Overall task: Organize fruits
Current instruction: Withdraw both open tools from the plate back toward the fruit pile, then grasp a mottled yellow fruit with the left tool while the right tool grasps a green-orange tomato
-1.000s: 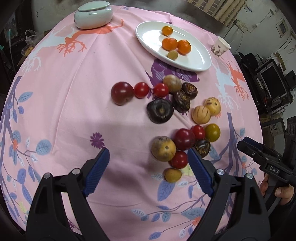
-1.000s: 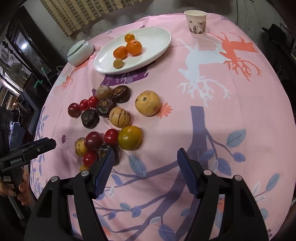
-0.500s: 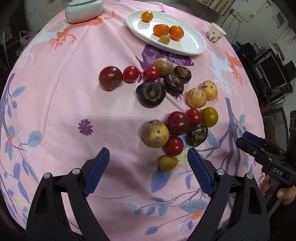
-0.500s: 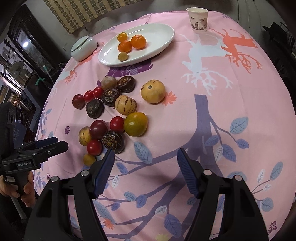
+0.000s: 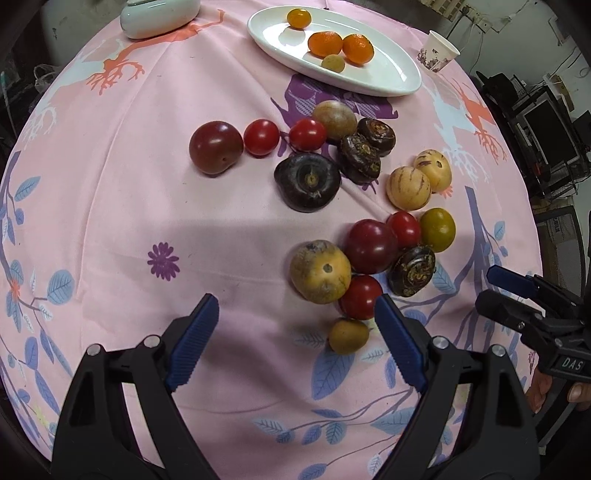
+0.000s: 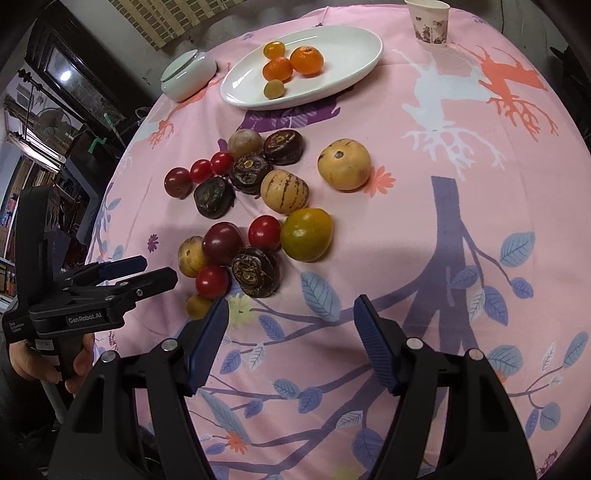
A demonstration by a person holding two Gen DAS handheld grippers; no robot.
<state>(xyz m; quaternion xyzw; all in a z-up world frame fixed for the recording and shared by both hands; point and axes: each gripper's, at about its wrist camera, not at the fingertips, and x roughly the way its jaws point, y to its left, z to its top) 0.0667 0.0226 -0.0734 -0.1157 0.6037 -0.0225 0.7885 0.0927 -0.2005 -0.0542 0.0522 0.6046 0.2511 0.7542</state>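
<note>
Bare tablecloth (image 5: 122,229) left of fruit cluster (image 5: 354,258)

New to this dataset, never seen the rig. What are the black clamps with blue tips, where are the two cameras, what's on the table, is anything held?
There is no robot arm here. A person holds two handheld grippers, one per hand, each with a fisheye camera looking forward along its blue-padded fingers. One view shows the left gripper at the bottom, with the right gripper at its right edge. The other view shows the right gripper, with the other gripper and the hand holding it at its left edge. Both are open and hold nothing.

On the pink tablecloth lie loose fruits: red cherry tomatoes, dark water chestnuts, striped pepino melons. The white oval plate holds small oranges. Beyond it stand a paper cup and a lidded ceramic jar.
</note>
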